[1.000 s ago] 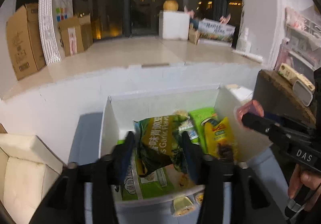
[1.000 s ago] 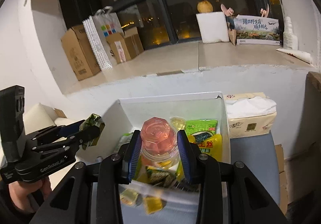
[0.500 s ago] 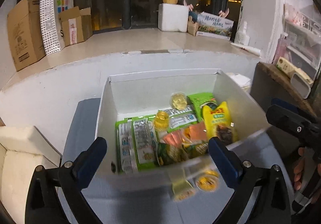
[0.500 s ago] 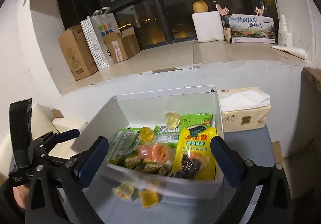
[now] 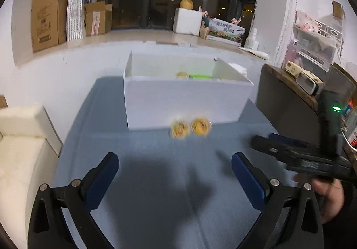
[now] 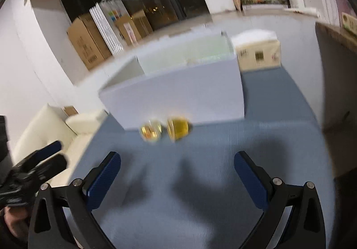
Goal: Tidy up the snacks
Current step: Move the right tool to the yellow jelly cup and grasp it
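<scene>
Landmark: white box on the blue bench.
Snacks: two jelly cups just before the box.
Feel: probably light, slippery, squashy; pinch the sides.
Left claw: wide, empty.
Right claw: wide, empty.

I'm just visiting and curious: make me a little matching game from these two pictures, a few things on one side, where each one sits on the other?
Things:
1. two yellow jelly cups
2. tissue pack
3. cardboard boxes
4. left claw

Places or states:
a. on the window ledge at the back
b. on the blue table, just in front of the white box
c. wide open, nothing between its fingers
d. on the table right beside the white box

Pairs: 1-b, 2-d, 3-a, 4-c
</scene>
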A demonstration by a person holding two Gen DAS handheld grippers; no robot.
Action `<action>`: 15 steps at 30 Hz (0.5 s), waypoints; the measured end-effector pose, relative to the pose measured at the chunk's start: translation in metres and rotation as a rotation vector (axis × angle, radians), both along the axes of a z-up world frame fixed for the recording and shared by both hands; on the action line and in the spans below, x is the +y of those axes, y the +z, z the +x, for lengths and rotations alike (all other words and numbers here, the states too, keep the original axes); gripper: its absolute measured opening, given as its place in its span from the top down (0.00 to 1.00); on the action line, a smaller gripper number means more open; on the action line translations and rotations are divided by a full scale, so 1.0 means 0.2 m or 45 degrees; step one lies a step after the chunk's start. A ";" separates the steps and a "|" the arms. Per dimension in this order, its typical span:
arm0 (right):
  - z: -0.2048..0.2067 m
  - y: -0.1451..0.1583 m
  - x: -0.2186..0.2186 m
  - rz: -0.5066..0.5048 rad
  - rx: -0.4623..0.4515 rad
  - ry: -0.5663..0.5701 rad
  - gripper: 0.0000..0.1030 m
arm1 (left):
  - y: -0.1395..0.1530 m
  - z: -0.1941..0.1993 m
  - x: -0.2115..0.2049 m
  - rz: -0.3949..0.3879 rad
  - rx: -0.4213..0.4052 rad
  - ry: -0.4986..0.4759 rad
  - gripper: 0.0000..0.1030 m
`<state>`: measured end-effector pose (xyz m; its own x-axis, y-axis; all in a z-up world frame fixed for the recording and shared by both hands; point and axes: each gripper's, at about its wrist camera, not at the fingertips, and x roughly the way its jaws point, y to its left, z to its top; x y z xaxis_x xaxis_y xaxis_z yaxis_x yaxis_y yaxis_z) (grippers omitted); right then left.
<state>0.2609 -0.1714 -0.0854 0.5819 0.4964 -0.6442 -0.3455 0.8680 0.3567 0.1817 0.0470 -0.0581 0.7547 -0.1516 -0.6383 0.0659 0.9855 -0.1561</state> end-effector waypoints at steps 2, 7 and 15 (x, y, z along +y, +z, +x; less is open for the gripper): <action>0.02 -0.04 0.06 -0.047 -0.002 0.012 0.00 | -0.02 -0.06 0.00 -0.006 0.006 0.008 0.00; 0.17 -0.07 0.17 -0.100 -0.027 0.045 0.00 | -0.08 -0.19 0.05 -0.064 0.008 0.058 0.00; 0.47 -0.19 0.32 -0.165 0.091 0.090 0.33 | -0.18 -0.28 0.12 -0.098 0.061 0.126 0.00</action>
<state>0.3543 -0.1072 -0.1236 0.4988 0.4448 -0.7439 -0.3853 0.8826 0.2694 0.1256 0.0720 -0.0941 0.7374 -0.1276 -0.6633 -0.0406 0.9719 -0.2320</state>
